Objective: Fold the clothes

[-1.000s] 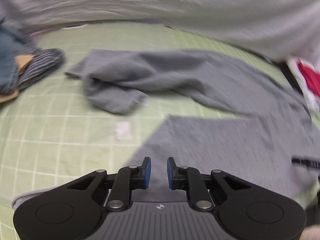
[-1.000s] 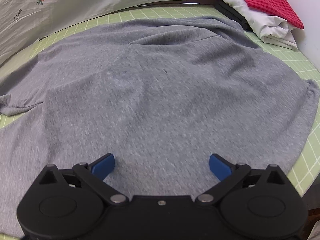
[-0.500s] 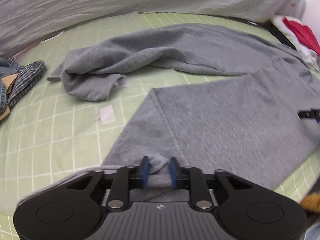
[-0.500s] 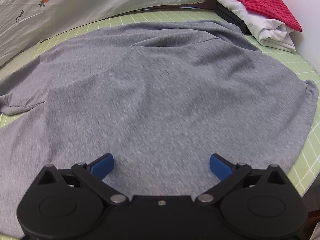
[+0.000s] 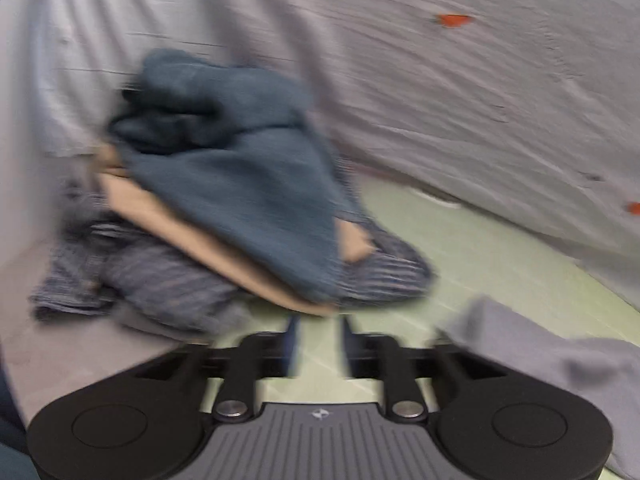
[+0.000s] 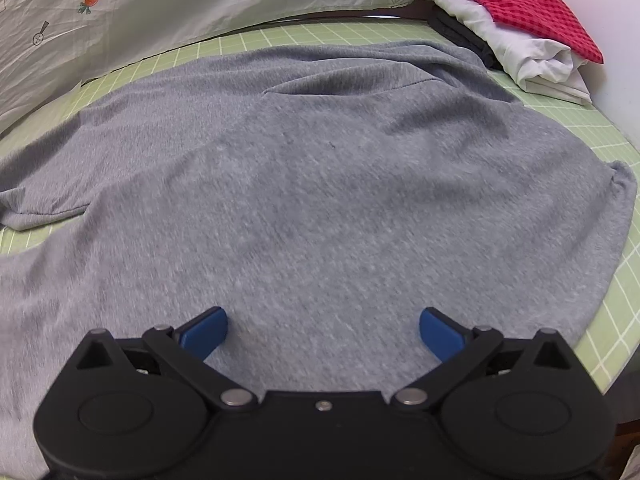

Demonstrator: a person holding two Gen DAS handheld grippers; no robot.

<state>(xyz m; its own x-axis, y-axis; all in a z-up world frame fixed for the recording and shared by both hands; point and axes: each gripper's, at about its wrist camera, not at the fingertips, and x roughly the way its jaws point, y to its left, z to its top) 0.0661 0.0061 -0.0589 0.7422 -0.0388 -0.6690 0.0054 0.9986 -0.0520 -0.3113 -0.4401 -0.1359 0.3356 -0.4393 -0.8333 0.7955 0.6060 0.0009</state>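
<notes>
- Nearest me, the right gripper (image 6: 323, 330) hung low over the grey shirt (image 6: 312, 200), its blue fingers (image 6: 202, 332) spread wide with nothing between them, much as half a second before.
- The shirt lay spread across the green grid mat (image 6: 608, 308), one sleeve folded over at the left.
- Beyond it, at the far right corner, sat a folded stack (image 6: 520, 40) with a red checked cloth on top, against the pale printed sheet (image 6: 160, 8).
- Meanwhile the left gripper (image 5: 318, 346) had swung away from the shirt hem it pinched a moment earlier; its fingers stood a narrow gap apart over bare mat, empty.
- Only a grey edge of the shirt (image 5: 540, 356) showed at its right.
- Farther off, blurred, lay a heap of clothes (image 5: 224, 208): dark blue over tan over striped fabric.
</notes>
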